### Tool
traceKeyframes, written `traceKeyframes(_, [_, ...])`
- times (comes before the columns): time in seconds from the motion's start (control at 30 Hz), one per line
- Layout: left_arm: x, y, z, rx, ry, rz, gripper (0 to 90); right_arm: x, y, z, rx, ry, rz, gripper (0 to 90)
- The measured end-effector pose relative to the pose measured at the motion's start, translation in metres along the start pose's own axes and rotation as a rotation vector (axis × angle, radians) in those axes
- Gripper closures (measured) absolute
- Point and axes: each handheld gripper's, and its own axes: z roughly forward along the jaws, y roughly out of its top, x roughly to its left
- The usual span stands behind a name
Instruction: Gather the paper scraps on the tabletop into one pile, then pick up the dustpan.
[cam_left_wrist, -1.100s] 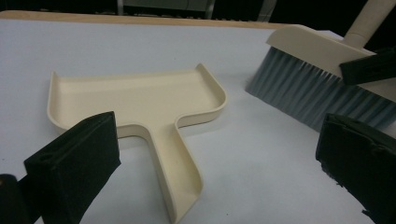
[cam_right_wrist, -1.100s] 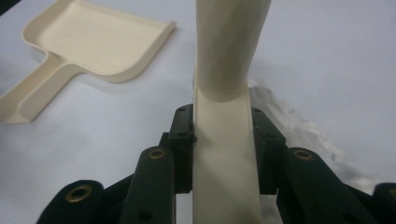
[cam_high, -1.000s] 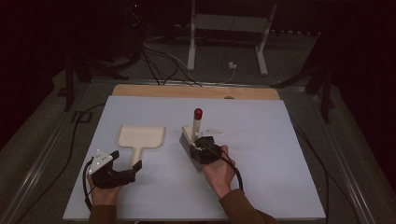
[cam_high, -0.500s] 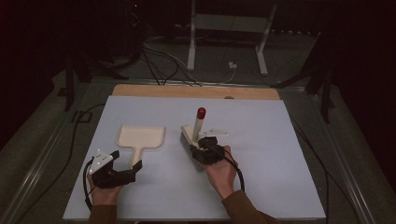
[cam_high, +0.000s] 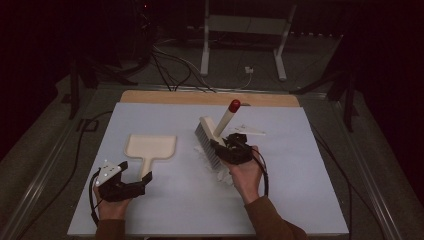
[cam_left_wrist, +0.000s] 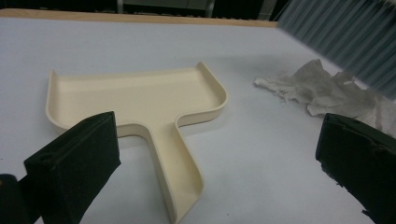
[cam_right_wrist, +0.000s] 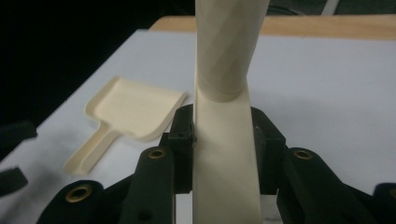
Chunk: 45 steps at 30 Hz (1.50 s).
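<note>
A cream dustpan (cam_high: 150, 148) lies flat on the white table, its handle toward me; it also lies ahead in the left gripper view (cam_left_wrist: 140, 105) and at the left of the right gripper view (cam_right_wrist: 126, 112). My left gripper (cam_high: 131, 187) stands open just short of the dustpan handle, jaws wide on either side of it. My right gripper (cam_high: 226, 148) is shut on the cream brush (cam_right_wrist: 224, 154), which has a red-tipped handle (cam_high: 233, 106) and grey bristles (cam_high: 206, 145). The brush is lifted and tilted over crumpled white paper (cam_left_wrist: 322, 93).
A wooden strip (cam_high: 210, 98) runs along the table's far edge. A small white scrap (cam_high: 248, 130) lies beyond the right gripper. Cables (cam_high: 175, 70) and a stand's white legs (cam_high: 280, 55) are on the floor behind the table.
My right gripper has lifted the brush and moved it slightly right and away, tilting it. The left gripper has stayed put near the dustpan handle.
</note>
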Motion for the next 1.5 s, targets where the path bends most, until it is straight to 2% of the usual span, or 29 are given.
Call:
traceKeyframes(0.13, [0.000,0.000,0.001,0.002,-0.002,0.002,0.7,-0.016,0.010,-0.012,-0.039,-0.019,0.030,67.6])
traceKeyframes(0.27, [0.000,0.000,0.001,0.003,0.000,0.002,0.7,-0.035,0.016,-0.022,-0.052,-0.070,0.033,67.6])
traceKeyframes(0.43, [0.000,0.000,0.001,0.007,-0.001,0.004,0.7,-0.058,0.013,-0.024,-0.024,-0.140,0.001,67.7])
traceKeyframes(0.6, [0.000,0.000,0.001,0.006,0.000,0.004,0.7,-0.081,0.006,-0.022,0.022,-0.182,-0.024,67.7])
traceKeyframes(0.87, [0.000,0.000,0.002,0.007,0.000,0.004,0.7,-0.107,-0.008,-0.019,0.071,-0.190,-0.088,67.7])
traceKeyframes(0.97, [-0.001,0.000,0.002,0.008,0.000,0.005,0.7,-0.118,-0.013,-0.019,0.083,-0.174,-0.110,67.7])
traceKeyframes(1.07, [-0.001,0.000,0.002,0.007,0.000,0.004,0.7,-0.127,-0.017,-0.019,0.101,-0.184,-0.115,67.7])
traceKeyframes(1.2, [-0.002,-0.001,0.002,0.008,0.003,0.003,0.7,-0.133,-0.021,-0.022,0.109,-0.197,-0.149,67.7])
traceKeyframes(1.5, [-0.002,-0.001,0.001,0.007,0.014,0.003,0.7,-0.148,-0.028,-0.038,0.133,-0.190,-0.204,67.6])
